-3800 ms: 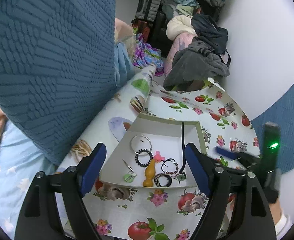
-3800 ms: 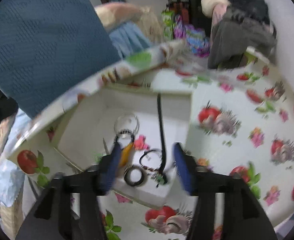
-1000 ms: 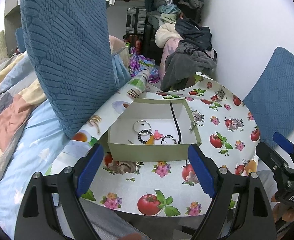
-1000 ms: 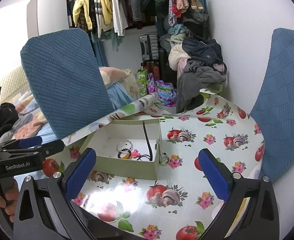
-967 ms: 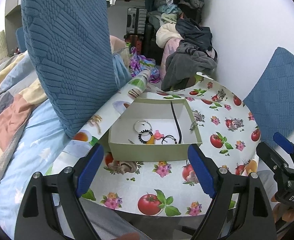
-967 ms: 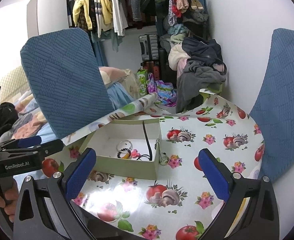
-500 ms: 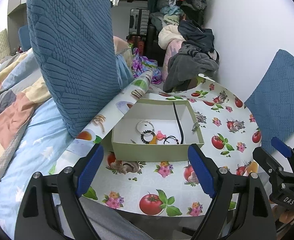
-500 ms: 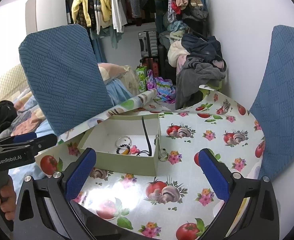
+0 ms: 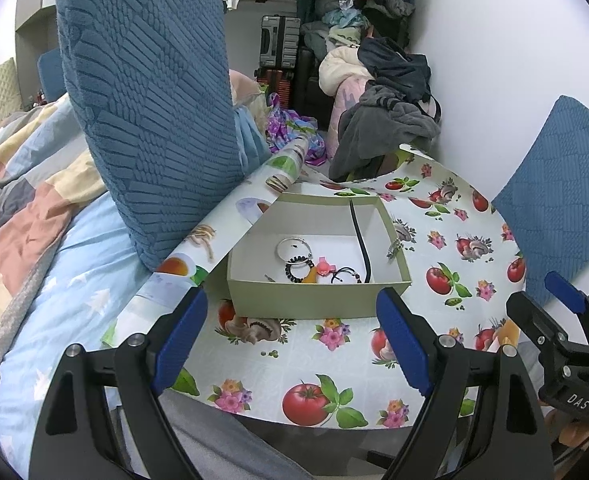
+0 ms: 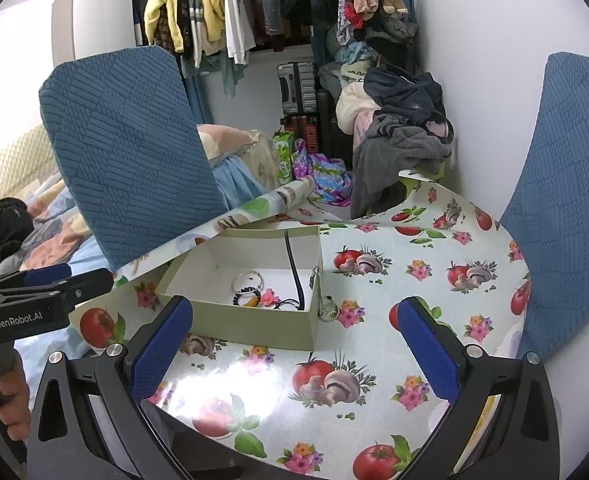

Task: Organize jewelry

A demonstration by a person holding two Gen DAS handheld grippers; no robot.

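Observation:
A pale green open box [image 9: 318, 300] [image 10: 250, 330] stands on the round table with the tomato-and-mushroom cloth [image 9: 334, 364] [image 10: 374, 360]. Inside lie a silver ring bracelet [image 9: 292, 246] [image 10: 247, 279], a black bead bracelet [image 9: 299, 266], a pink and orange piece [image 9: 321, 268] [image 10: 264, 297], a black cord [image 9: 360, 236] [image 10: 294, 268] and a dark bracelet [image 9: 346, 275]. A small chain hangs over the box's right wall [image 9: 394, 246] [image 10: 326, 308]. My left gripper [image 9: 290, 344] is open and empty in front of the box. My right gripper [image 10: 294, 352] is open and empty, to the box's right front.
A tall blue chair back [image 9: 150, 104] [image 10: 126, 148] stands left of the table. Another blue chair back [image 9: 562, 200] [image 10: 566, 192] is at the right by the white wall. Piled clothes [image 9: 386, 112] and a suitcase [image 10: 298, 88] lie behind the table. A bed with a patchwork quilt [image 9: 26, 208] is at the left.
Both grippers have drawn back from inside the box to the table's near edge, open and empty. In the last second they only shifted slightly.

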